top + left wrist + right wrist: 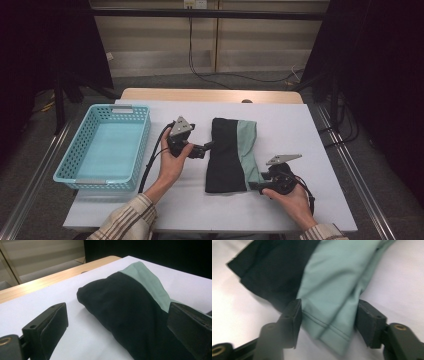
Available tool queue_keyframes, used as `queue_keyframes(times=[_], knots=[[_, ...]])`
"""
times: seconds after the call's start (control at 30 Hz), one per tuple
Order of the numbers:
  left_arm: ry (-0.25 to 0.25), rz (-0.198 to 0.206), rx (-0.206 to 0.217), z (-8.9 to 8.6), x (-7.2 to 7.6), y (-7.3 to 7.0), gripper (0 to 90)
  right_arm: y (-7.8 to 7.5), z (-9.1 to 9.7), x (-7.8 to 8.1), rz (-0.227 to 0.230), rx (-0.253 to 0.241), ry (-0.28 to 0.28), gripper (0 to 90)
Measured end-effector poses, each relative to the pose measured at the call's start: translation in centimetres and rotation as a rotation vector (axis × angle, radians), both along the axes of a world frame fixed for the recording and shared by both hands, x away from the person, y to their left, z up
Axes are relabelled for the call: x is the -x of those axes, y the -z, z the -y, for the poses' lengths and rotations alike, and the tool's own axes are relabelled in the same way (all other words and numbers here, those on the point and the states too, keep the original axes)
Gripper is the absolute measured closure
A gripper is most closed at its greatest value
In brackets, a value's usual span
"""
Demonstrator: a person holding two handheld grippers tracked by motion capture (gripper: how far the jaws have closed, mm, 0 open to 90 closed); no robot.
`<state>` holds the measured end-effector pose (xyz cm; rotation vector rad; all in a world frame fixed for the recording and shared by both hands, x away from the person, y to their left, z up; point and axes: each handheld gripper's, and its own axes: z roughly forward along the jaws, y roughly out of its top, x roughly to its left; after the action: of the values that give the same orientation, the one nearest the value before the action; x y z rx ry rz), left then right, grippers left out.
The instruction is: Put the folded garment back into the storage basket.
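Garment: folded black and mint-green fabric piece (231, 155) lies mid-table on the white tabletop (300, 130).
Left gripper (209, 146): jaws apart, straddling its black edge.
Right gripper (327, 322): jaws apart around the green hem, seemingly not yet pinching.

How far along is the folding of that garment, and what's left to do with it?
Done: the garment lies folded into a narrow strip on the table. In hand: the right hand-held gripper straddles its green hem without pinching yet; the left hand-held gripper stands open at its dark edge. Left: probably gripping, perhaps another fold, then moving it to the basket, which holds nothing.
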<state>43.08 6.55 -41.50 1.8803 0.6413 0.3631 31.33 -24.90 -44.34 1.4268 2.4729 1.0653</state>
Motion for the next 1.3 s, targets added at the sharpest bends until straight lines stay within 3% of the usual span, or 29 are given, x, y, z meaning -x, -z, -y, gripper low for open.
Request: queue_keyframes(times=[0.1, 0.23, 0.43, 0.57, 0.7, 1.03, 1.1, 1.13, 1.27, 1.3], knots=[[0.001, 0.005, 0.014, 0.0, 0.0, -0.2, 3.9, 0.1, -0.1, -0.1, -0.004, -0.022, -0.009, 47.1], [-0.012, 0.005, 0.029, -0.3, 0.0, -0.3, 3.9, 0.3, 0.2, -0.5, -0.03, -0.084, 0.003, 57.5], [-0.029, -0.002, 0.029, -0.5, -0.3, -0.2, 4.0, 0.4, 0.2, -0.7, -0.032, -0.08, 0.005, 65.2], [-0.027, -0.021, 0.022, 0.0, -0.4, -0.2, 3.9, 0.5, 0.2, -0.7, -0.021, -0.083, -0.01, 78.8], [-0.021, -0.032, -0.001, 0.6, -0.9, 0.0, 4.1, 0.3, 0.2, -0.6, -0.014, -0.08, -0.012, 81.5], [-0.065, -0.09, 0.046, 1.1, -3.6, 0.4, 3.8, -0.1, 0.3, -0.3, 0.039, -0.073, -0.008, 82.6], [-0.09, -0.101, 0.023, 1.4, -4.3, 0.6, 3.9, 0.0, 0.2, -0.3, 0.052, -0.063, -0.016, 82.6], [-0.099, -0.118, 0.024, 1.7, -5.2, 0.7, 3.8, 0.0, 0.2, -0.3, 0.047, -0.061, -0.019, 82.5], [-0.119, -0.141, 0.029, 2.1, -6.2, 0.8, 3.9, -0.1, 0.2, -0.3, 0.031, -0.067, -0.008, 82.5], [-0.093, -0.142, -0.017, 1.9, -6.6, 0.6, 4.6, 0.0, 0.2, -0.3, 0.033, -0.063, -0.01, 82.5]])
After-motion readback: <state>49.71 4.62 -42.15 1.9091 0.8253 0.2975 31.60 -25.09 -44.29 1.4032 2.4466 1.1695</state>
